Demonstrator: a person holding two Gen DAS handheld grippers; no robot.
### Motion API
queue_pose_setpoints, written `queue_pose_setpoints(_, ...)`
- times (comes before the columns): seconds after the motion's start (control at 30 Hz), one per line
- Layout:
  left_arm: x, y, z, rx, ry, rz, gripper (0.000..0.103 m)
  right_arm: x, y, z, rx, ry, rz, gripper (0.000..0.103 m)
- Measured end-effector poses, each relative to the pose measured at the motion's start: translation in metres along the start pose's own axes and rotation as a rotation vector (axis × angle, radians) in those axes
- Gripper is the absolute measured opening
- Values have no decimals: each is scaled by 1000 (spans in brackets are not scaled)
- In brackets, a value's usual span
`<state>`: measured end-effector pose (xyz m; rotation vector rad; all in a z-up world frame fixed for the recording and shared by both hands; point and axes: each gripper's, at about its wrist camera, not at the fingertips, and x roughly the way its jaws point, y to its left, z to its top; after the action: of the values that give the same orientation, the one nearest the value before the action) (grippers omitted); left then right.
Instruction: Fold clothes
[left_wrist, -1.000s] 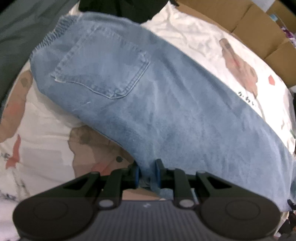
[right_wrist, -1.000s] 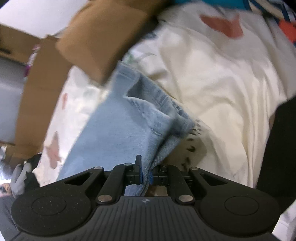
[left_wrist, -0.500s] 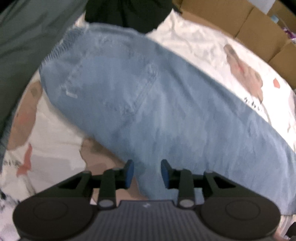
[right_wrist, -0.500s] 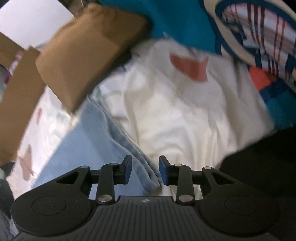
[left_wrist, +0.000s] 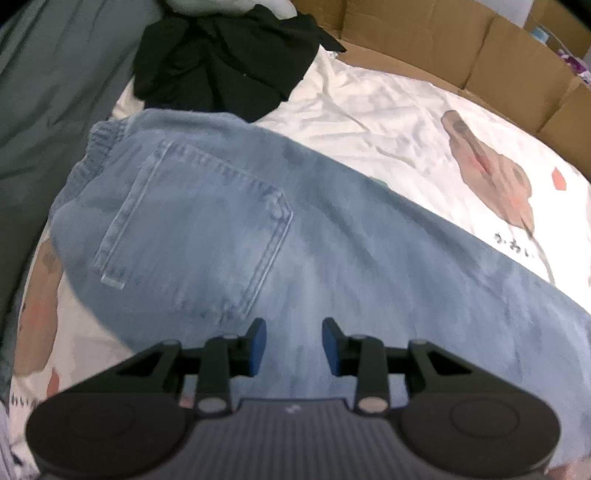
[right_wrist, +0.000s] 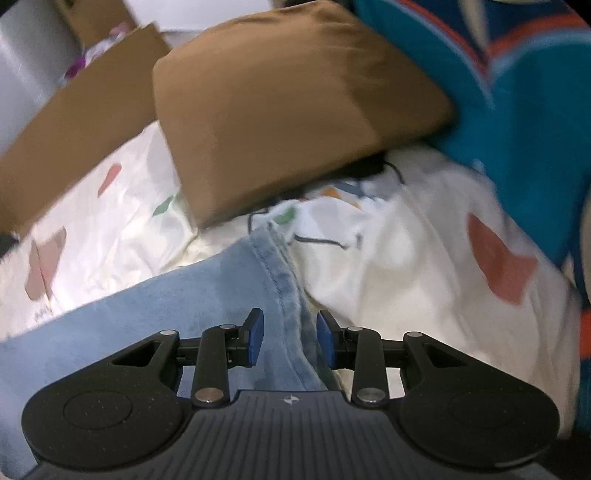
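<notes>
Two wrist views are given over a bed covered by a white printed sheet (left_wrist: 388, 122), on which brown animal figures and small red and green shapes are seen. A pair of light-blue jeans (left_wrist: 332, 258) is laid flat across the sheet, its back pocket (left_wrist: 195, 240) facing up and its elasticated waistband (left_wrist: 92, 155) turned toward a grey-green cover (left_wrist: 55, 92) at the far left. A crumpled black garment (left_wrist: 221, 62) is seen just beyond the waistband, touching or overlapping the denim edge. Cardboard walls (left_wrist: 498, 66) are stood along the far side of the bed, so open room is bounded there. In the right wrist view the hemmed end of the jeans (right_wrist: 284, 273) is seen lying on the sheet, with a brown cushion (right_wrist: 288, 110) close behind it and teal patterned fabric (right_wrist: 535, 110) crowding the right side; bare sheet is left between hem and teal fabric.

The left tool (left_wrist: 293, 343) is held steeply downward above the denim, its jaws parted, with nothing clamped. The right tool (right_wrist: 290, 338) is likewise angled down over the hem seam, jaws apart and not gripping the fabric beneath them.
</notes>
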<state>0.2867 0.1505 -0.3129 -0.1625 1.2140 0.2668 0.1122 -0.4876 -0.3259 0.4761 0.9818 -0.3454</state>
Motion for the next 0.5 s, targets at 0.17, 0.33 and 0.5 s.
queue_pose_setpoints(0.17, 25, -2, 30, 22, -61, 77, 37, 29, 13, 13, -55, 14, -45, 34)
queue_pose_setpoints(0.33, 38, 23, 60, -58, -136, 151, 41, 56, 13, 23, -58, 36, -81, 34)
queue_pose_setpoints(0.5, 50, 46, 85, -64, -184, 228, 41, 67, 22, 25, -101, 14, -97, 34)
